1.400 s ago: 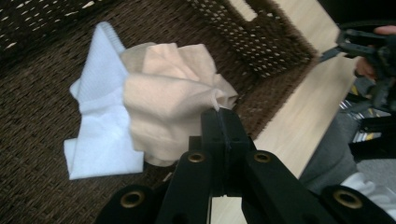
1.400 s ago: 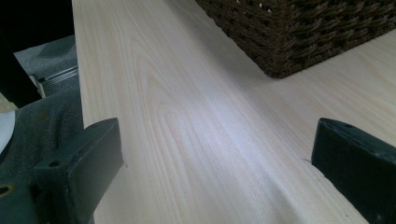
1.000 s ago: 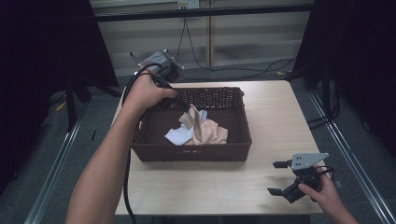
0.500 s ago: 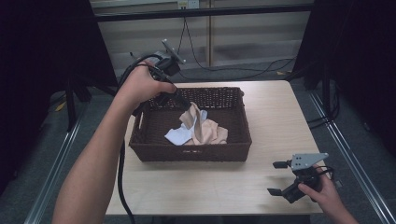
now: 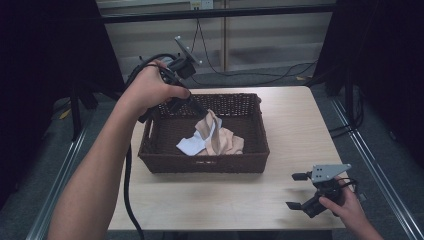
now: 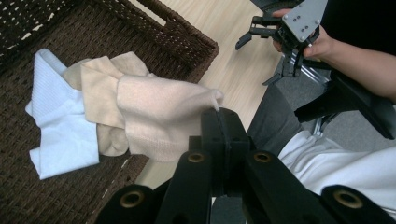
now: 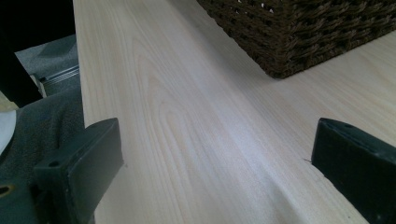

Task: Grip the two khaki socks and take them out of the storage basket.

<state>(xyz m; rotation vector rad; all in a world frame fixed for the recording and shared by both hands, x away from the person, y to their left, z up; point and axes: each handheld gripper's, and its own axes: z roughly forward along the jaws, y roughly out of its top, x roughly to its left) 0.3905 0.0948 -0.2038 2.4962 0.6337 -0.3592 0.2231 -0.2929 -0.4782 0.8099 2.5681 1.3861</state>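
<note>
So over on the left, the left tool (image 5: 202, 111) is up over the back left part of the brown wicker basket (image 5: 200, 163), its jaws squeezed together on a corner of the beige cloth (image 5: 216, 135). You can see it best in the left gripper view, where the beige fabric (image 6: 159, 112) bunches right into the closed jaw tips and hangs off them, pulled up into a little peak while the rest of it lies in the basket. Tucked just beside and partly under it is a white cloth (image 5: 189, 146), lying flat on the basket floor; looks like a ribbed sock or something, hard to say for sure from here. The basket sits about mid-surface, a bit toward the left, on the light wood surface (image 5: 295, 125). Moving right, the right tool (image 5: 299, 190) is down at the front right corner of the surface, well apart from the basket, held in the person's hand with its jaws wide apart and nothing between them. The right gripper view just has bare wood between the two black jaws, with the basket corner (image 7: 299, 32) farther off.
</note>
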